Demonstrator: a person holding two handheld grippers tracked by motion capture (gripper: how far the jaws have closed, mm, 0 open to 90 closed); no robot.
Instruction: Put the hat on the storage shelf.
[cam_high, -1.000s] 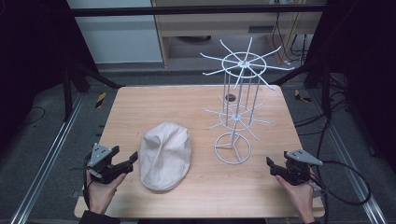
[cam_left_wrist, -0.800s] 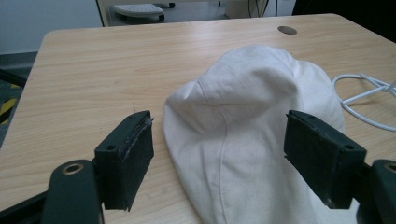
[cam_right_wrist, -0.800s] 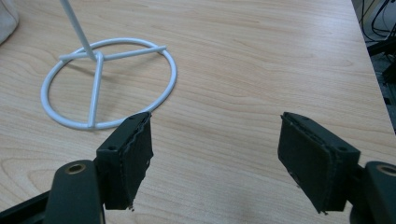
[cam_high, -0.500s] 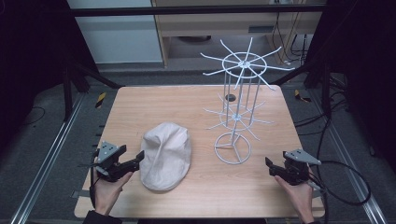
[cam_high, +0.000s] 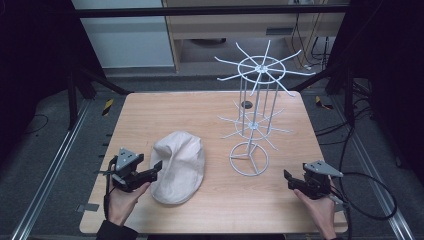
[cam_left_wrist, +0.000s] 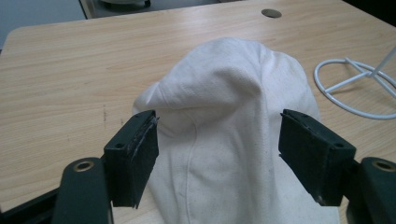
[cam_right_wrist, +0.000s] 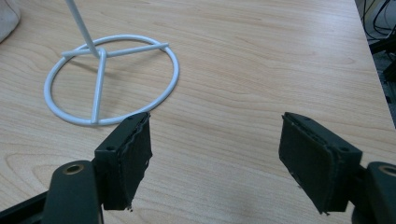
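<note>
Two hand-held grippers sit at the near edge of the wooden table (cam_high: 150, 115), one at each side. The left hand-held gripper (cam_high: 156, 168) is at the near left edge of the cream cap (cam_high: 177, 165), which lies flat on the near-left part of the table; its jaws have just been closing a little yet stand wide. The left gripper view shows what the high view cannot: the cap's (cam_left_wrist: 224, 130) near end lies between the two black pads (cam_left_wrist: 140, 154), with a gap to the cloth on both sides, so nothing is gripped. A seam runs down the cloth there.

The right hand-held gripper (cam_high: 289, 181) rests at the near right, jaws wide apart over bare wood. Its own view shows the ring base (cam_right_wrist: 109, 79) of the white wire rack (cam_high: 255, 120) just beyond its left jaw, apart from it. The high view shows the rack upright to the right of the cap, with spokes at two levels. A small dark hole (cam_high: 246, 104) sits in the table behind the rack.
</note>
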